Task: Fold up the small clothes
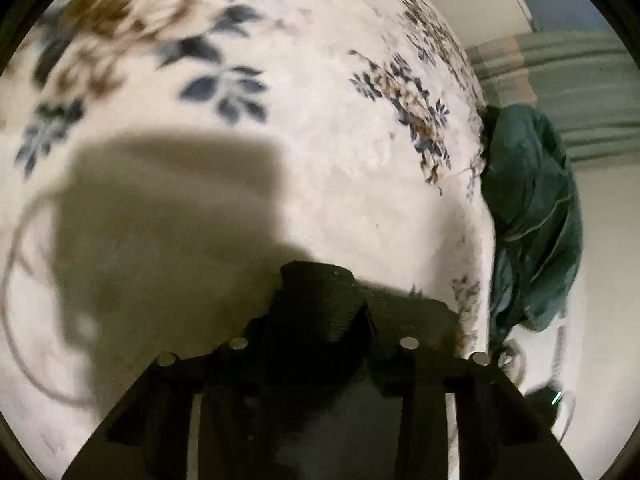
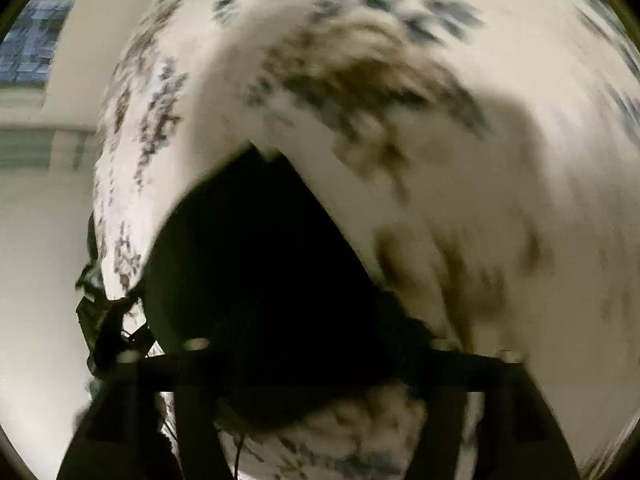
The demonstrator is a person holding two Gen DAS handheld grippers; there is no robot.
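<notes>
Left wrist view. Floral blanket (image 1: 320, 140), white with blue and brown sprays, fills nearly everything ahead of and to both sides of the left gripper (image 1: 360, 292). A broad shadow lies on it just ahead and to the left of the fingers. Pale floor (image 1: 608, 240) runs down the far right, beyond the blanket's edge. Dark green garment (image 1: 532, 208) sits to the right of the gripper, rumpled, draped over that edge and hanging toward the floor, well apart from the fingers. Thin grey cable loop (image 1: 12, 280) lies on the blanket far left.

Left gripper: black fingers are drawn close together and angled down at the blanket. No cloth is seen between them. Whether the tips meet or a slit remains, cannot tell.

Right wrist view, heavily blurred. The same blanket (image 2: 460, 160) spreads ahead and to the right of the right gripper (image 2: 316, 300). Floor (image 2: 40, 260) is off to the left. Black garment (image 2: 248, 248) lies on the blanket directly ahead of the gripper and runs back under its frame, with one pointed corner farthest from the camera.

Right gripper: finger carriers stand wide apart, jaws spread. The fingertips are lost against the black cloth, so contact with it cannot be told. No pinch is visible.
</notes>
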